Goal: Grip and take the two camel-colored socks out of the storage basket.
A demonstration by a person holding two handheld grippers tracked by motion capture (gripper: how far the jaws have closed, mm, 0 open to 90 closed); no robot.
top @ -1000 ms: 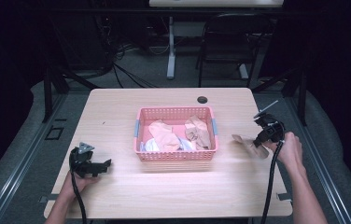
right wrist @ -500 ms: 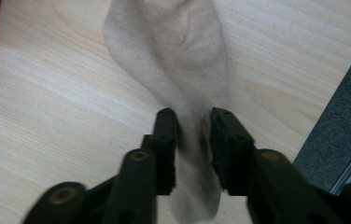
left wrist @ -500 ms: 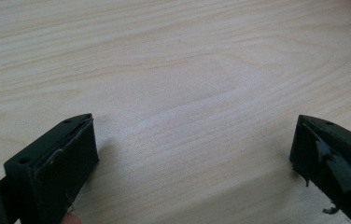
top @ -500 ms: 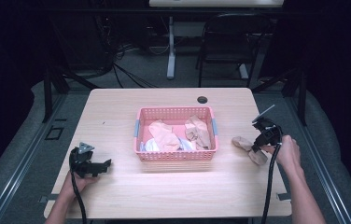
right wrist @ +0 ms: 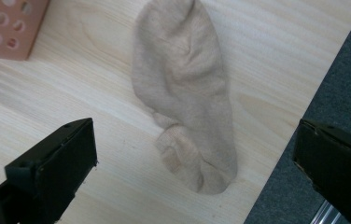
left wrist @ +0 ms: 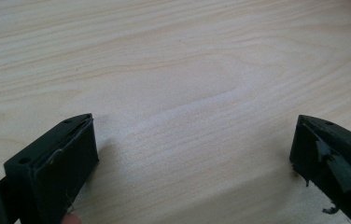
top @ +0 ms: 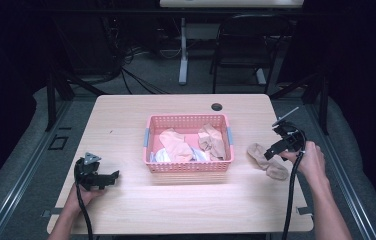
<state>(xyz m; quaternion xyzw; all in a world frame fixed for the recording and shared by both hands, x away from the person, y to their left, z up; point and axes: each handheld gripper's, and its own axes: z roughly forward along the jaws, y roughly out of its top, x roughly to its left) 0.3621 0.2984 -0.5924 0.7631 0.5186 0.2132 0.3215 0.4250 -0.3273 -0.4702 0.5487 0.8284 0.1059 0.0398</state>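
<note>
Pink perforated plastic basket (top: 188, 165) mid-tabletop (top: 126, 115) holds several crumpled peach and beige socks (top: 176, 145); one beige fabric sock (top: 267, 161) lies flat right of it, below right tongs (top: 272, 150), jaws just opened wide, empty; left tongs (top: 111, 175) wide open, empty.

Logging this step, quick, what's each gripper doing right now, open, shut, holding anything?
Left gripper: open, nothing between its jaws, over bare table.
Right gripper: open, jaws just opened; the beige sock lies loose on the table below.
</note>
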